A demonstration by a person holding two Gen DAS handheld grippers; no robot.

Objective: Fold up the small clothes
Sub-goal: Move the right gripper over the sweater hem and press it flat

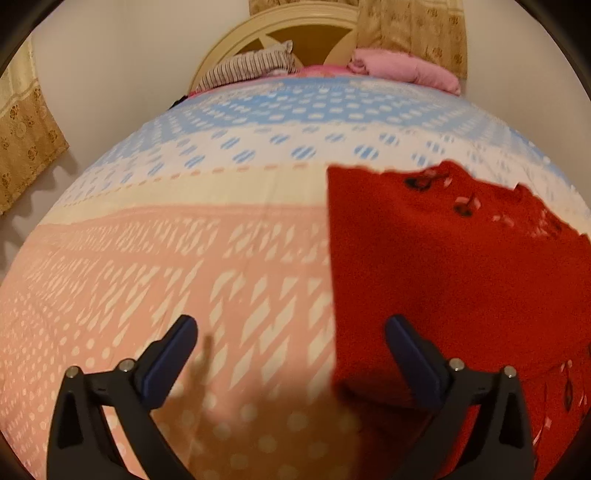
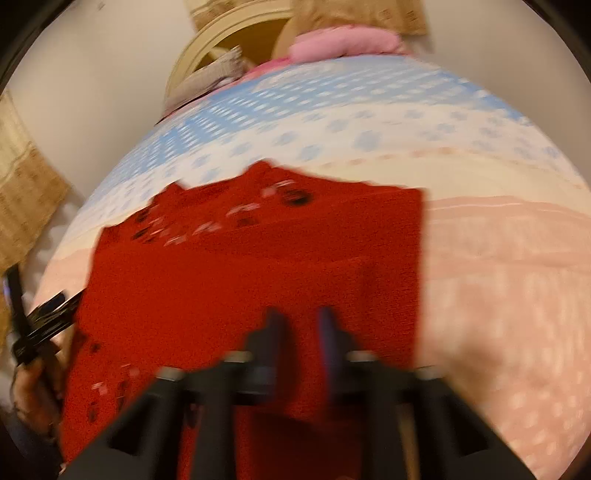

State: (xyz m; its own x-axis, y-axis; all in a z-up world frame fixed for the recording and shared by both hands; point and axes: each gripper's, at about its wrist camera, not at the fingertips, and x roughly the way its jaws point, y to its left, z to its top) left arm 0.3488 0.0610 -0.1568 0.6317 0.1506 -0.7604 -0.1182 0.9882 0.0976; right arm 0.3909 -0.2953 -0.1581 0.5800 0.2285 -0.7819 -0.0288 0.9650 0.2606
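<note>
A red knitted garment [image 1: 436, 258] with dark buttons lies flat on the bed, partly folded with a straight left edge. It also shows in the right wrist view [image 2: 240, 280]. My left gripper [image 1: 291, 328] is open and empty, hovering above the garment's left edge, one finger over the bedspread and one over the red cloth. My right gripper [image 2: 301, 325] hovers over the near middle of the garment with its fingers close together but a narrow gap showing; the view is blurred. The left gripper shows at the left edge of the right wrist view [image 2: 40, 325].
The bed is covered by a pink, cream and blue patterned bedspread [image 1: 184, 240]. A striped pillow [image 1: 247, 66] and a pink pillow [image 1: 402, 62] lie at the cream headboard [image 1: 277, 26]. Beige curtains [image 1: 26, 147] hang at the left.
</note>
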